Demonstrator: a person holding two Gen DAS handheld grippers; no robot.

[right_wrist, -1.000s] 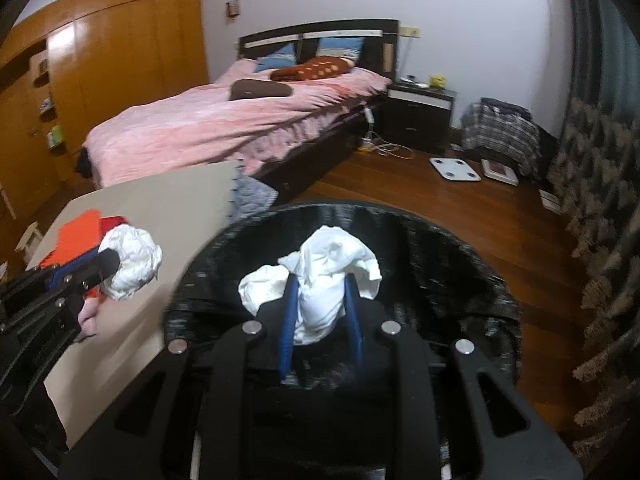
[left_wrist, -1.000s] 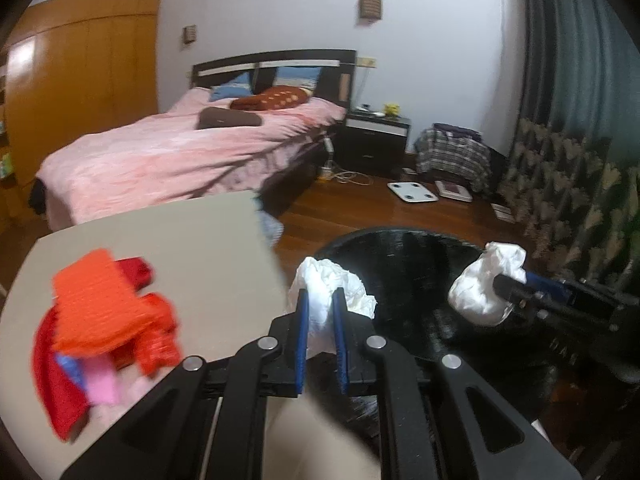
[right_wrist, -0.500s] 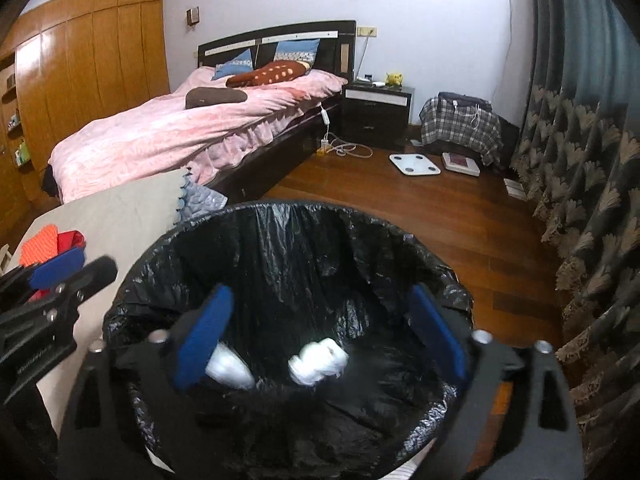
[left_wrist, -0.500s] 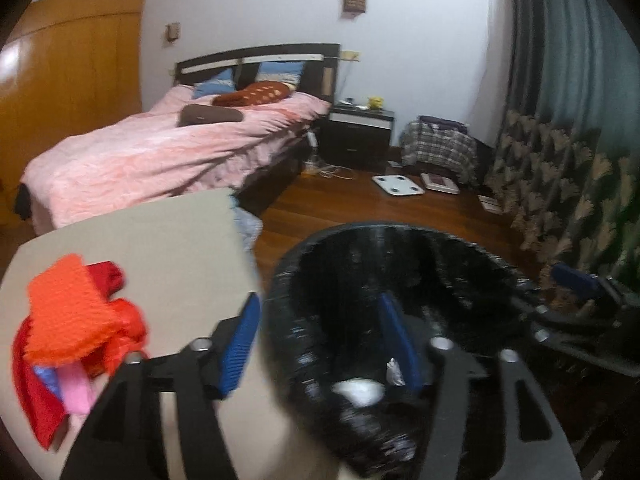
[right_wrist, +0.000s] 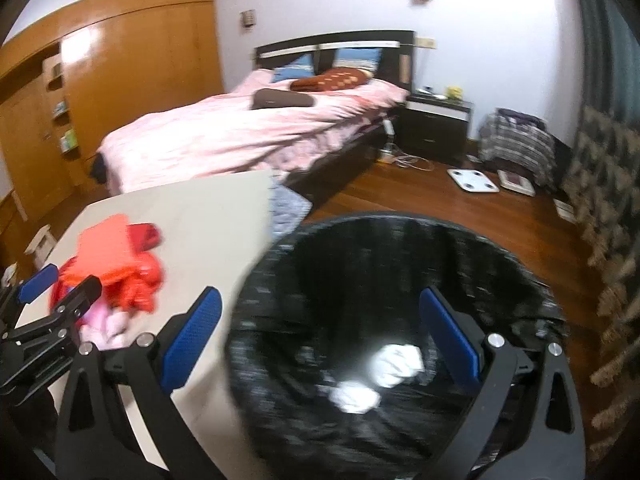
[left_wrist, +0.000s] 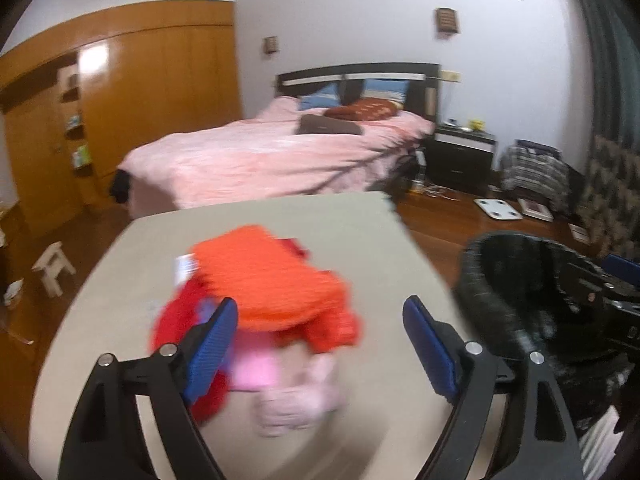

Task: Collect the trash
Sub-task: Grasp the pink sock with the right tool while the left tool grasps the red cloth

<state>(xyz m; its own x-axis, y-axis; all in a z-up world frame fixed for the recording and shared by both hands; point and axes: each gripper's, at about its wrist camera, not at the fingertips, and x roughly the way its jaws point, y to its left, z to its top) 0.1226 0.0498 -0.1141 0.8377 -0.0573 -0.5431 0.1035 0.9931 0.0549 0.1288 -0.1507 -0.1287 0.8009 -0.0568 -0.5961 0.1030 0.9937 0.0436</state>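
A bin lined with a black bag (right_wrist: 460, 264) stands by the beige table's right edge; two white crumpled tissues (right_wrist: 396, 360) lie inside it. My right gripper (right_wrist: 320, 332) is open and empty above the bin's near rim. My left gripper (left_wrist: 320, 340) is open and empty over the table (left_wrist: 280, 216), above a pile of orange, red and pink cloths (left_wrist: 272, 292). The bin shows at the right of the left wrist view (left_wrist: 520, 280). The left gripper also shows at the left of the right wrist view (right_wrist: 60, 288).
A bed with pink covers (right_wrist: 240, 128) stands behind the table. A dark nightstand (right_wrist: 436, 128), a white scale (right_wrist: 472, 180) on the wood floor and patterned curtains (right_wrist: 600, 184) are to the right. A wooden wardrobe (left_wrist: 120, 100) is at the left.
Both grippers opened and dropped their white tissues into the bin. My left gripper then swung left, from over the bin to over the cloth pile on the table.
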